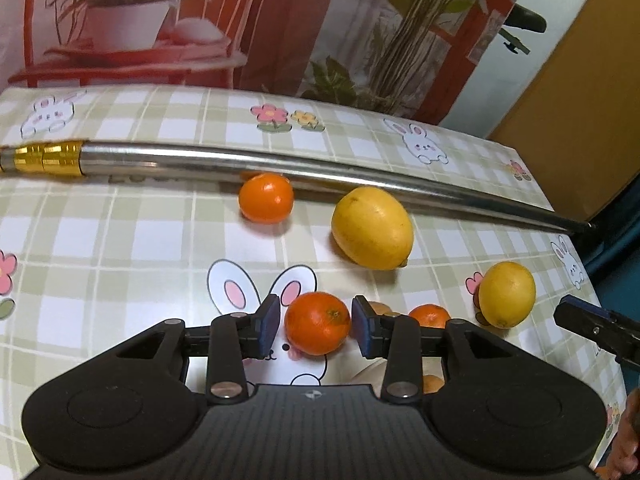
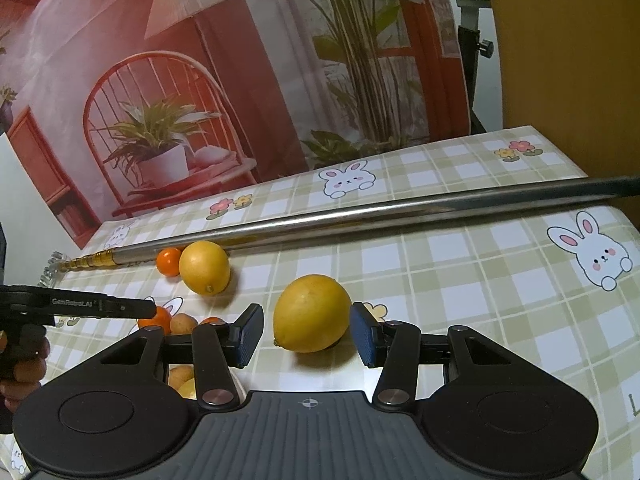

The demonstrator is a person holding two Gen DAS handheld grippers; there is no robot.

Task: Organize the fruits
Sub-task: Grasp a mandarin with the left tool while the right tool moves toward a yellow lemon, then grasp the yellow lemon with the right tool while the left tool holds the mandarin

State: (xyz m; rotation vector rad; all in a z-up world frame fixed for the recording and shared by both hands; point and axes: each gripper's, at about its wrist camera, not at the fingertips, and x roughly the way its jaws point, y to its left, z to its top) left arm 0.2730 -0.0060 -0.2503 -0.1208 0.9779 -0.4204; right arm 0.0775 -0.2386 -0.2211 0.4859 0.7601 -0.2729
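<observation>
1. When the left wrist view is taken first, the left gripper is seen low in the frame with its jaws narrowly parted.
   - A mandarin lies on the checked tablecloth right between the two blue pads.
   - A sliver of cloth shows at the left pad, while the right pad sits at the fruit's edge, so no firm squeeze can be made out.
   - The fruit is nearly round, so no long axis need be matched. It is centred in the gap, and this hand is judged the nearer one to it.
   - Higher up, a large lemon and a second mandarin rest just below a steel pole, which crosses the frame from left to right.

2. In the right wrist view, the right gripper is likewise seen with its jaws narrowly parted.
   - A smaller lemon rests on the cloth between the pads, at frame centre.
   - A clear gap shows at the left pad and almost none at the right, so the fruit is judged not clamped.
   - Its pointed tip faces lower left, so the long axis slants across the gap rather than along the fingers.
   - A small shift to the left is judged needed before any closing.
   - The left gripper is seen at the left edge.
</observation>
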